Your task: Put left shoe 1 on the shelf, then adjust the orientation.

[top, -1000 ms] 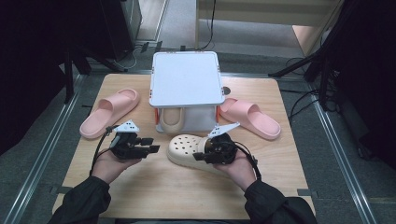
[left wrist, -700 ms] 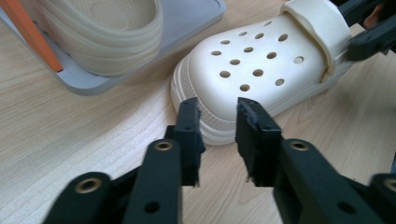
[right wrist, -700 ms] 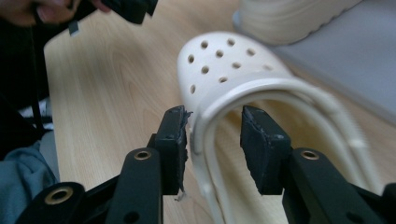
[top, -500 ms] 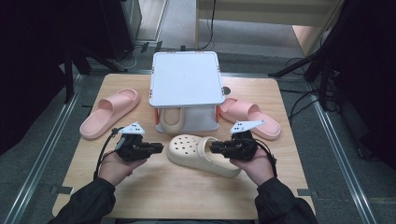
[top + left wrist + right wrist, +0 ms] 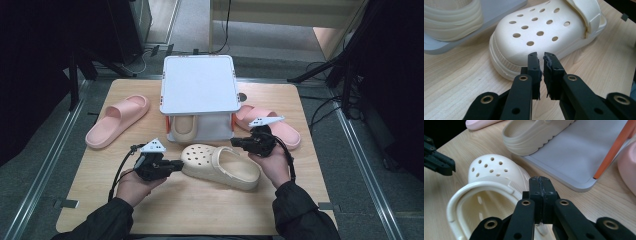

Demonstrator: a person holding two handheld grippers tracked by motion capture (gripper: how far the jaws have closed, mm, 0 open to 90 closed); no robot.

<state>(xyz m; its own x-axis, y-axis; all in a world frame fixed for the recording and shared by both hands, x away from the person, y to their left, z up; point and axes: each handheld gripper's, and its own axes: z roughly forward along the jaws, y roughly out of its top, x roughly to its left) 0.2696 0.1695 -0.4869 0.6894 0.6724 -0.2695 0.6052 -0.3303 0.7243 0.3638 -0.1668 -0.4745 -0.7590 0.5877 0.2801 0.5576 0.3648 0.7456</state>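
My left gripper (image 5: pixel 175 164) sits right by the round toe of the cream clog (image 5: pixel 220 165). Its two black jaws have just been closing. In the left gripper view they are almost together, with only a thin slit between the pads (image 5: pixel 537 65), and nothing is between them. The tips sit just in front of the clog's (image 5: pixel 544 37) toe edge; I cannot tell if they touch it.

My right gripper (image 5: pixel 235 143) is on the far side of the clog, near its open heel end. Its jaws have just been closing too. In the right gripper view they are pressed tight together with nothing in them, and they hang over the clog's (image 5: pixel 486 192) heel strap.

The clog lies flat on the wooden table (image 5: pixel 200 210), toe pointing to my left hand (image 5: pixel 132 185). Just behind the clog stands a small grey shoe rack (image 5: pixel 200 85) with orange legs. A second cream clog (image 5: pixel 184 131) sits on the rack's low shelf. One pink slide sandal (image 5: pixel 117 120) lies well to the left of the clog, and another pink slide sandal (image 5: pixel 285 131) lies behind my right hand (image 5: pixel 272 162).
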